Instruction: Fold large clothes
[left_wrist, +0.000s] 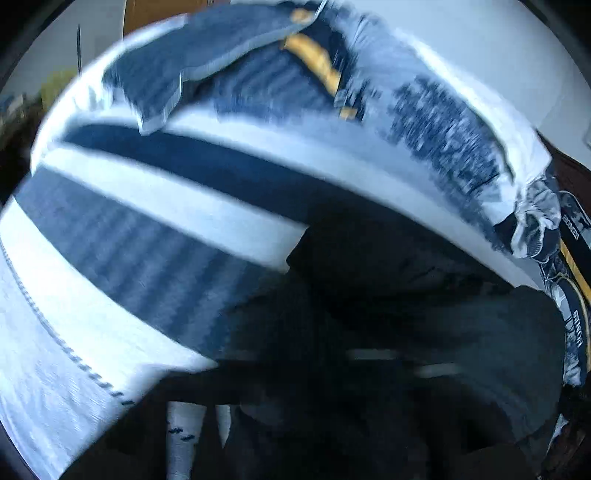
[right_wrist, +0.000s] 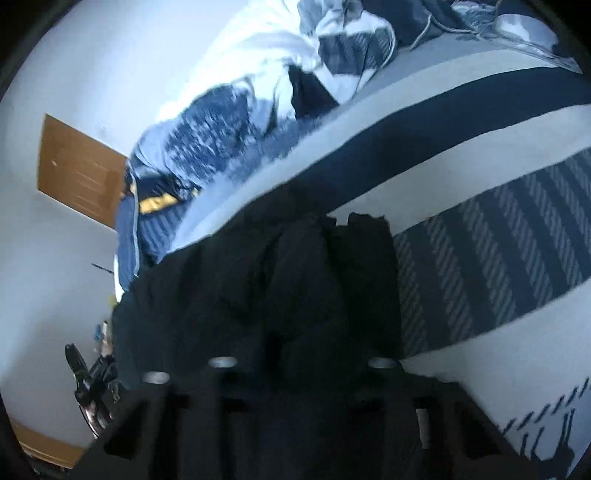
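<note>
A black garment (left_wrist: 406, 280) lies bunched on a bedspread (left_wrist: 184, 206) with white and navy stripes. In the blurred left wrist view it fills the lower right and runs down into my left gripper (left_wrist: 332, 350). The left fingers are dark against the cloth and look shut on it. In the right wrist view the same black garment (right_wrist: 295, 280) rises in a gathered fold between the fingers of my right gripper (right_wrist: 303, 332), which pinch it. The striped bedspread (right_wrist: 480, 147) spreads out to the right.
A heap of blue, white and yellow clothes (left_wrist: 295, 74) lies at the far side of the bed, and shows as a pile of clothes (right_wrist: 221, 122) in the right view. A brown door (right_wrist: 81, 166) is set in the white wall. A dark object (right_wrist: 88, 384) stands low at the left.
</note>
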